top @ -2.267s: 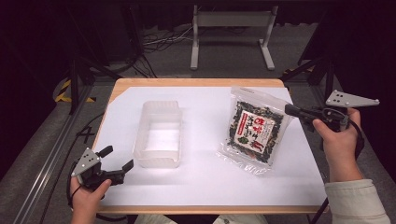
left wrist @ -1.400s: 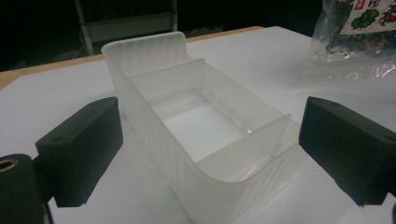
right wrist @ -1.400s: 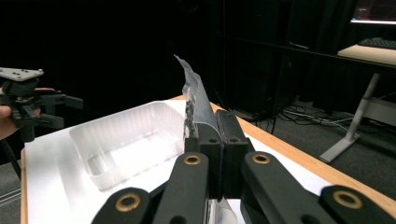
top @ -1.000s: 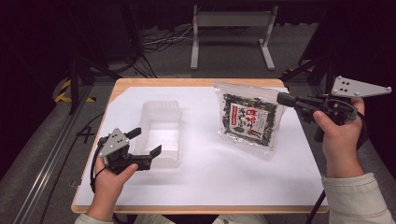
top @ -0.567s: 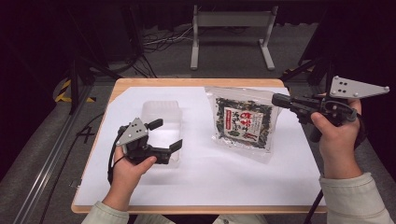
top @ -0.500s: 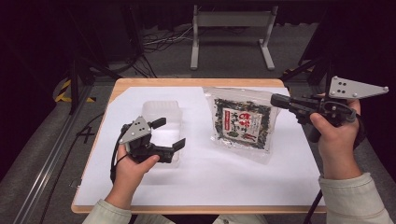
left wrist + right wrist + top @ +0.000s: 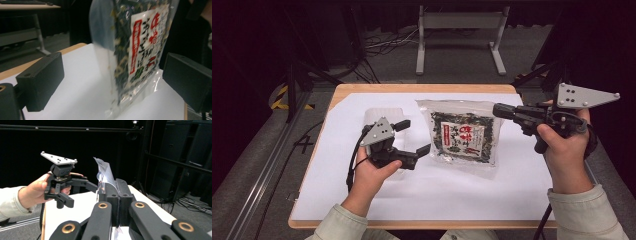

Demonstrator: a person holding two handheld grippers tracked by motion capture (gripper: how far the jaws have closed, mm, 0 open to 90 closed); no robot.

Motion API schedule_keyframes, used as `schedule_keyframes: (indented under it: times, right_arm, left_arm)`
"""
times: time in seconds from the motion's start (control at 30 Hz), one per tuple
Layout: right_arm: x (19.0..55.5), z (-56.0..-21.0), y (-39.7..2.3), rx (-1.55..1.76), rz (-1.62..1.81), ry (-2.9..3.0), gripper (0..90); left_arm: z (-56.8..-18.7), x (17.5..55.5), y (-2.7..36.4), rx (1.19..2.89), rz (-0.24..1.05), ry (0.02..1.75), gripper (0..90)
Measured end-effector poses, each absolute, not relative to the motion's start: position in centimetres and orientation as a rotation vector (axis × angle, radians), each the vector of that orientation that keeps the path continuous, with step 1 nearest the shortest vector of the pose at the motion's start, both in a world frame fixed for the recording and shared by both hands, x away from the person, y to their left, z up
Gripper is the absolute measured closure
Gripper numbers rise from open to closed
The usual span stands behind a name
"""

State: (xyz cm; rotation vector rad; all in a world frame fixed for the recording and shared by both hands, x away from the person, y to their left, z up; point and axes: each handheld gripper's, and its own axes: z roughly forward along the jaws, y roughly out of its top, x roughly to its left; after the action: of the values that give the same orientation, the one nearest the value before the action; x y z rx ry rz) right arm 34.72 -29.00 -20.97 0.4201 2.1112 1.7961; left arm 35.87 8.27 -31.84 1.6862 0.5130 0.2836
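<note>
**Right gripper pinches the seaweed bag; left gripper gapes beside it**

The right gripper has its two black jaws pressed together on the upper right edge of a clear plastic bag of dark dried seaweed with a red-and-white label. In the right gripper view the jaws meet flat against each other with a thin flap of the bag's clear film rising out from between them. The grey three-cornered plate sits on top of this gripper, and the person's right hand grips its handle.

From that pinched edge the bag hangs down and away to the gripper's left, its lower edge touching the white sheet that covers the wooden counter. In the left gripper view the bag stands nearly upright, with the label's red characters facing the camera.

The left gripper is spread wide, its jaws well apart with nothing between them. It points toward the bag's left side, and the bag lies just ahead of its tips, not touching either jaw as far as can be told. The person's left hand holds it low over the sheet. In the right gripper view this left gripper shows farther off, jaws parted.

Under and behind the left gripper lies a translucent rectangular plastic container, partly covered by the hand.
</note>
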Motion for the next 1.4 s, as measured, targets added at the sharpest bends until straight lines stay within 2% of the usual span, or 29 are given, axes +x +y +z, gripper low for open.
schedule_keyframes:
  times: [0.37,0.6,1.03,1.17,1.4]
  right_arm:
    - [34.8,-21.4,-28.1,0.355,1.846,2.126,90.0]
    - [34.8,-21.6,-27.7,0.321,1.868,2.127,90.0]
    - [35.0,-21.9,-27.6,0.314,1.892,2.136,90.0]
    - [35.0,-21.9,-27.8,0.322,1.888,2.127,90.0]
    - [35.0,-22.2,-28.2,0.349,1.878,2.11,89.1]
  left_arm:
    - [-31.5,36.5,6.4,1.649,0.217,0.441,4.2]
    - [-31.8,36.7,5.6,1.656,0.201,0.401,10.7]
    - [-31.8,36.6,6.0,1.646,0.163,0.383,41.8]
    - [-31.7,36.5,6.3,1.662,0.161,0.352,57.0]
    - [-31.3,36.0,6.4,1.693,0.194,0.311,64.7]
